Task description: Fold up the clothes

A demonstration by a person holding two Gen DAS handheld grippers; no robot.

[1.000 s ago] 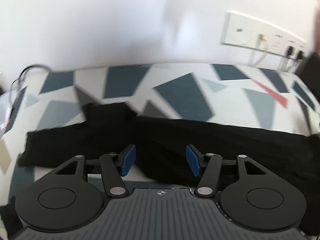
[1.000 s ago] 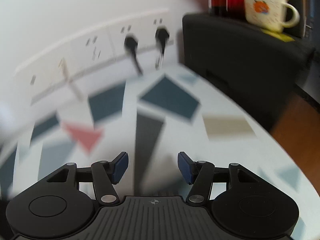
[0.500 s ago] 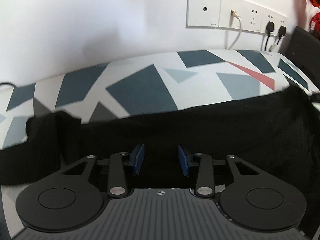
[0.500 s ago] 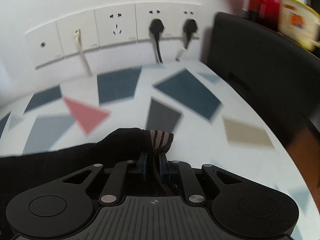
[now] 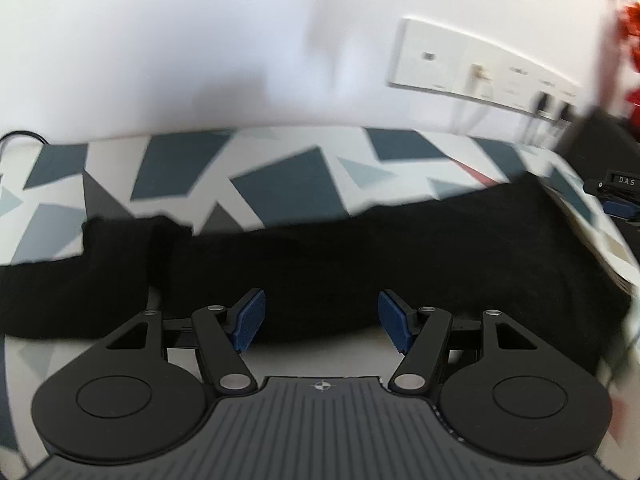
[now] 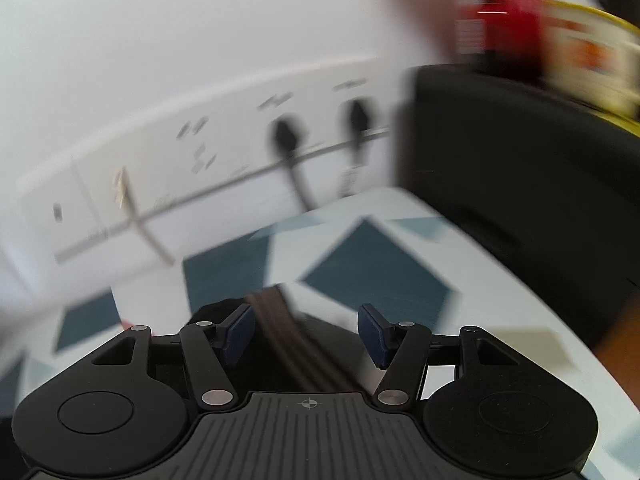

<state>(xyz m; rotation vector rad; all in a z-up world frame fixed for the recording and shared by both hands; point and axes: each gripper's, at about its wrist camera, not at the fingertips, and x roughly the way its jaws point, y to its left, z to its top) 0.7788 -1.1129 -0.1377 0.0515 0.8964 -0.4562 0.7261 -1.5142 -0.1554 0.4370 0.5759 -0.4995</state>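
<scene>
Two handheld grippers hover over a black garment on a patterned table against a white wall.

The tabletop (image 5: 280,176) is white with dark blue, grey and red angular shapes. A strip of wall sockets (image 6: 224,160) runs along the far wall, two black plugs in it; a black box stands far right with blurred red items on top. The black garment (image 5: 360,256) lies folded in a long band across the table, left to right. The left gripper (image 5: 320,316) sits over its near edge, jaws opening, blue pads clear of the cloth. The right gripper (image 6: 306,330) is also opening, a brown striped band (image 6: 280,320) of the garment lying loose between its pads.
</scene>
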